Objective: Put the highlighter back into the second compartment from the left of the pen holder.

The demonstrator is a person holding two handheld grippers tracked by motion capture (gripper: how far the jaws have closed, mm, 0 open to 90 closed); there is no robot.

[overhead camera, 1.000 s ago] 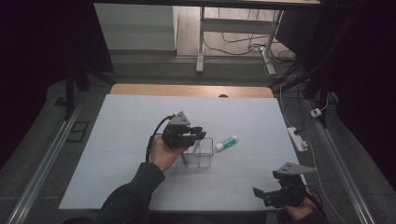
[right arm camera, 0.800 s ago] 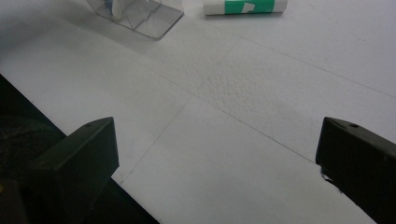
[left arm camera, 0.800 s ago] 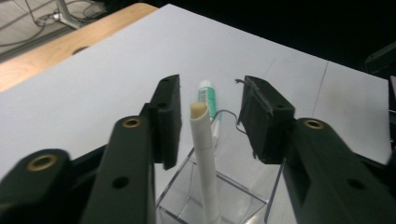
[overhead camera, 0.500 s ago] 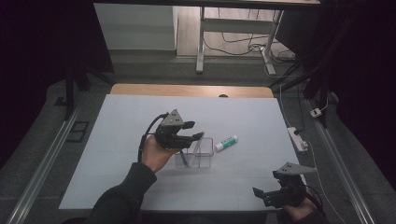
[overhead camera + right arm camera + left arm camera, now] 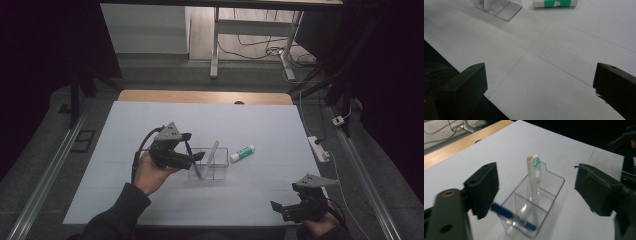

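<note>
Comparing with the earlier frames, the left gripper (image 5: 192,150) has drawn back to the left of the clear plastic divided organiser box (image 5: 209,164) and sits slightly higher in the high view. Its jaws have just been opening and now stand spread wide, with nothing pressed between the pads. The blue pen (image 5: 512,216), which the left gripper was over a second ago, now leans inside the near compartment of the box, its upper end passing just beside the left jaw in the left gripper view. A slim white stick with a cream tip (image 5: 532,185) stands tilted in the box as before. The white and green glue stick tube (image 5: 242,153) lies on the white table (image 5: 150,200) just right of the box, unchanged. The right gripper (image 5: 287,210) remains near the front right table edge, jaws spread, holding nothing.
</note>
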